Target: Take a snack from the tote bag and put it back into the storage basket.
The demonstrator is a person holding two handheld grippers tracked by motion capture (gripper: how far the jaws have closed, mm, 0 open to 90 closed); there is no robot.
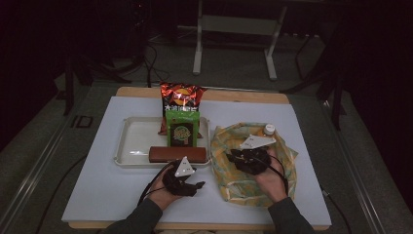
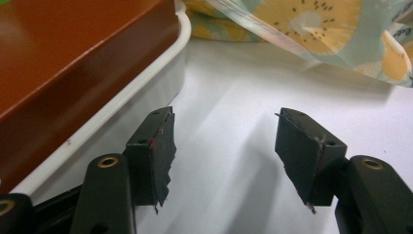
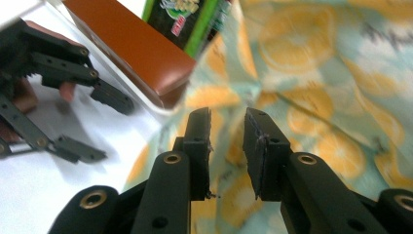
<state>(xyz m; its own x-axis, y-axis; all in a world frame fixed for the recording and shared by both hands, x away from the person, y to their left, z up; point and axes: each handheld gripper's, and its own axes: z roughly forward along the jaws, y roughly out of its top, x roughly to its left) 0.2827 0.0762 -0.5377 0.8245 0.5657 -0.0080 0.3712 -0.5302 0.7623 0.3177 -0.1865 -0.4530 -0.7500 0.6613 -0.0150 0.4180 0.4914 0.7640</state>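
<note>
We see a white table top [image 1: 122, 195] carrying a white plastic tray [image 1: 131, 146] and, just beside it, a soft bag with yellow fruit print [image 1: 287, 161]. In the tray a red crisps packet [image 1: 181, 97] and a green snack packet [image 1: 182, 129] lie, with a long brown box [image 1: 178, 154] along the near rim. We judge the packing has barely begun: all three snacks are not yet in the bag. The right gripper [image 3: 226, 139] hovers over the bag cloth, jaws narrow with nothing between them. The left gripper [image 2: 224, 146] rests beside the tray corner, jaws wide and empty.
</note>
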